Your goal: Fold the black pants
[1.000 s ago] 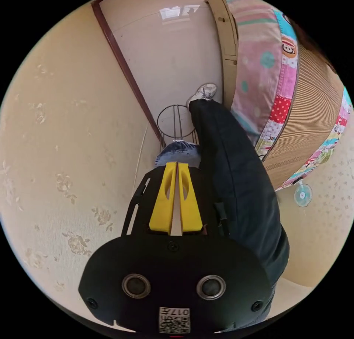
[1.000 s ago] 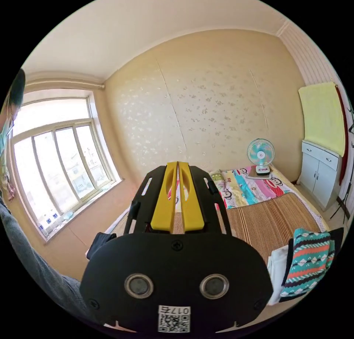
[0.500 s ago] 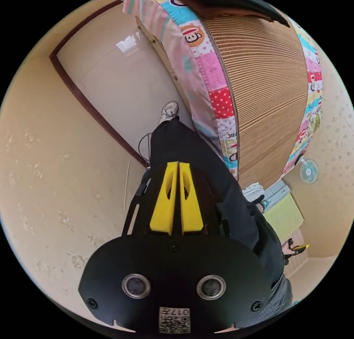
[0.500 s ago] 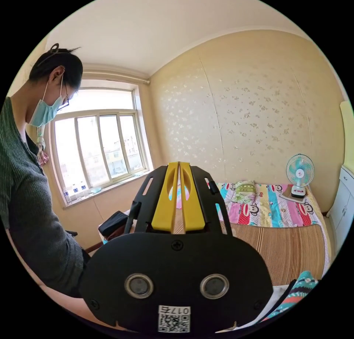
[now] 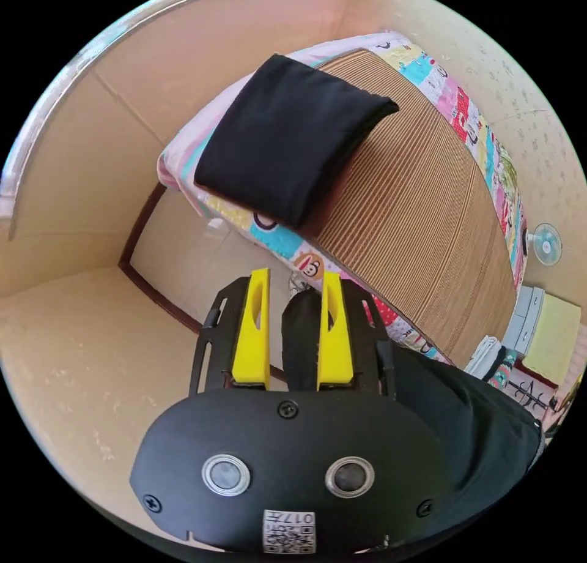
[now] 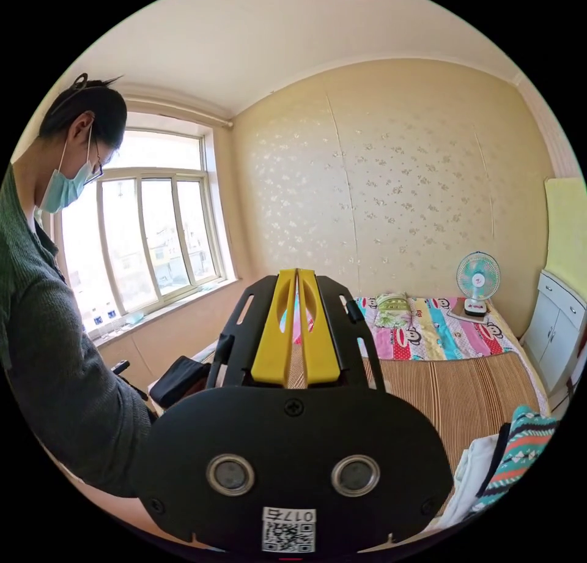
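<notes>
The black pants (image 5: pixel 287 134) lie folded in a compact rectangle on a corner of the bed, partly on the brown woven mat (image 5: pixel 416 220). My left gripper (image 5: pixel 295 275) hangs below the bed's edge, well short of the pants, with its yellow jaws open and nothing held; a person's dark trouser leg (image 5: pixel 465 416) shows behind the gap. In the right gripper view the folded pants (image 6: pixel 180 379) sit at the bed's near left corner. My right gripper (image 6: pixel 296 273) is shut and empty, held above the mat (image 6: pixel 440 391).
A person in a grey top (image 6: pixel 55 355) stands at the left by the window (image 6: pixel 153 232). A pile of folded clothes (image 6: pixel 513 453) sits at the bed's right edge. A small fan (image 6: pixel 478 278) and a white cabinet (image 6: pixel 559 336) stand at the far side.
My left gripper's jaws have opened. The left camera has swung up from the floor and wall, bringing the folded pants on the bed into view. The right view has barely shifted.
</notes>
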The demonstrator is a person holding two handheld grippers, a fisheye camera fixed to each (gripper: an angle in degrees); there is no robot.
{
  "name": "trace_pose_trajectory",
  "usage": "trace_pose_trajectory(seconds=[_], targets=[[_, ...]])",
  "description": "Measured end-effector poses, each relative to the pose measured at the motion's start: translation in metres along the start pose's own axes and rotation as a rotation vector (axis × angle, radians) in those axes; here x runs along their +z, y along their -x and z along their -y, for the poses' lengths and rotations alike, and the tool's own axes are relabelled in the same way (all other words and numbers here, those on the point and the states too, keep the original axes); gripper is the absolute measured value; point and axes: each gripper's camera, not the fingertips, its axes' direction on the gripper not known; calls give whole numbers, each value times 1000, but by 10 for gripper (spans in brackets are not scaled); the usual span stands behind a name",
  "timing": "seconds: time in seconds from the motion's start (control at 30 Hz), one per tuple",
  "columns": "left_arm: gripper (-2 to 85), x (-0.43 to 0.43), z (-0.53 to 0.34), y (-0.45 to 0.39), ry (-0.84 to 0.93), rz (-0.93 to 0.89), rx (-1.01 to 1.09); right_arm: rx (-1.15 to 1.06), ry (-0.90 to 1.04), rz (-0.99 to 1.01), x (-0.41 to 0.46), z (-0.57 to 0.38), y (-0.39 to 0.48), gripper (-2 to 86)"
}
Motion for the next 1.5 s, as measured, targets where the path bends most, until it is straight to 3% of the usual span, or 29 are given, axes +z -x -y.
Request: trace_pose_trajectory(seconds=[0.2,0.33,0.57,0.7,0.77,0.83,0.9,1.13,1.33,1.5], targets=[[137,32,34,15,62,1,167,-56,79,-50,45,-17,48,4],[143,77,36,30,257,-46,181,-16,165,-245,46,-28,56,4],[94,113,37,71,515,-39,230,45,198,-336,53,-39,49,4],[43,97,15,132,536,-365,358,43,179,-295,74,-33,37,4],[41,68,-1,162,471,-596,459,45,143,-250,90,-34,27,5],[39,12,-20,215,269,-982,506,68,119,-192,101,-38,15,5],[39,-31,-32,251,91,-1186,530,83,103,-124,111,-43,2,5],[35,-206,-117,247,-410,-1410,1039,98,54,139,151,-64,-45,12],[34,-297,-232,195,-636,-1711,1502,0,68,323,177,-70,-60,69],[35,-328,-294,156,-691,-1968,1633,-35,184,489,209,-88,-72,147]])
